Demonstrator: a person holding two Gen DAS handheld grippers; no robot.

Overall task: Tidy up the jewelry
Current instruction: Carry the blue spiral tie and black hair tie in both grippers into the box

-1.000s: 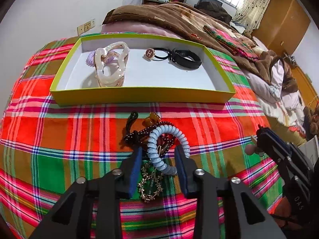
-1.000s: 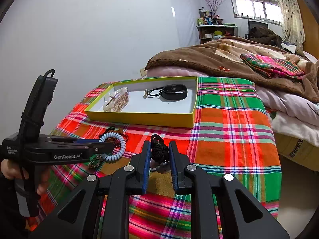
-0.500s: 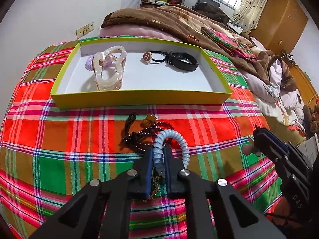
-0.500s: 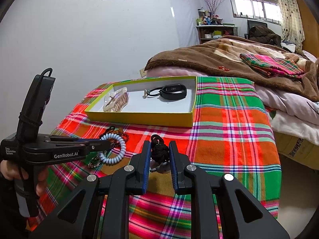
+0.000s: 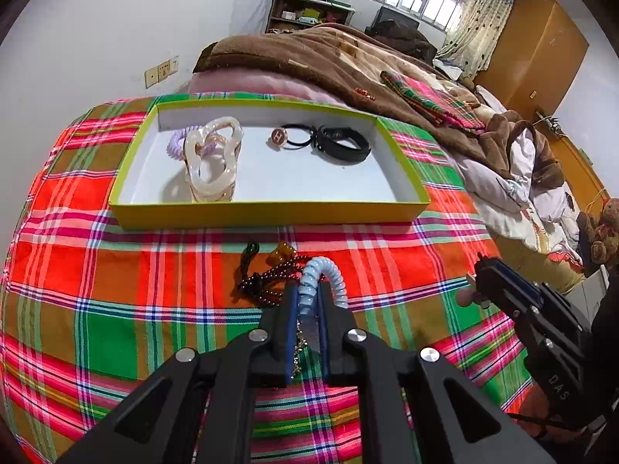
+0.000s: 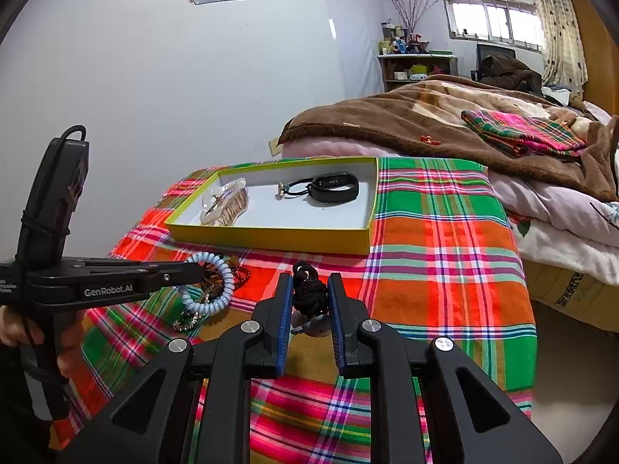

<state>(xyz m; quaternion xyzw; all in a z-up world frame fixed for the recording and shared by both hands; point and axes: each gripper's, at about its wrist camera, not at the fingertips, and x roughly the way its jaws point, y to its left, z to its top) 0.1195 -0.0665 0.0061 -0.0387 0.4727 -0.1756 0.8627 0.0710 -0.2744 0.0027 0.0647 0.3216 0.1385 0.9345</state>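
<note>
While pinched, coil bracelet (image 5: 320,277) between left claw (image 5: 308,301) fingers

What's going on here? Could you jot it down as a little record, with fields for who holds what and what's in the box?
surface: plaid cloth
box: yellow tray with white floor
in the box: pearly hair claw, purple coil tie, hair tie with a round charm, black wristband
loose on the cloth: dark bead string, amber piece
left gripper: shut on pale blue coil tie
right gripper: fingers either side of a black cord knot; contact unclear
</note>
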